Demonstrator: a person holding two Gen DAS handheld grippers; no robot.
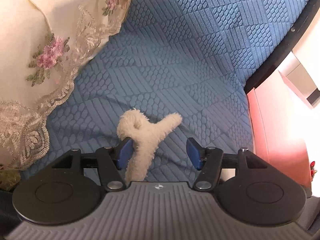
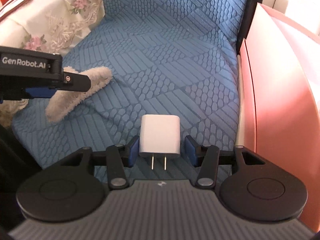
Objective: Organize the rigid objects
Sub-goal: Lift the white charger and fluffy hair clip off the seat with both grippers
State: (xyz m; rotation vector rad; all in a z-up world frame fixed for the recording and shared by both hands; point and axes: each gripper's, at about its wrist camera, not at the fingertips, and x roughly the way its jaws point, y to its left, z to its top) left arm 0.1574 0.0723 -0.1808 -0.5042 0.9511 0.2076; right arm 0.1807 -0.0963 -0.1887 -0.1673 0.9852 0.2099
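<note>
lying on a blue quilted cushion (image 1: 180, 50): a fluffy cream hair clip (image 1: 144, 136), also seen from the right wrist view (image 2: 80, 98), and a white charger (image 2: 160, 134) with two metal prongs pointing back toward the camera.

left hand-held gripper (image 1: 159, 154) set about halfway open around the clip; the clip's long arm against the left blue pad (image 1: 124, 154), the other pad well clear of it, so no squeeze on it. seen from the right wrist view as a black arm (image 2: 40, 74) marked "genrobot.ai", low over the clip.

right hand-held gripper (image 2: 161, 151) set narrow, straddling the charger; left blue pad (image 2: 133, 150) touching or just beside the charger's side, right pad with a thin gap showing. cannot tell for sure whether pressed, but the gap says not gripped. charger resting flat on the cushion, near its front edge.

clip to the left of the charger on the cushion, near but apart.

cream lace cloth (image 1: 40, 50) with pink embroidered flowers draped at the cushion's left side, over its edge. pink panel (image 2: 280, 90) standing along the cushion's right side, with a dark frame edge between.
</note>
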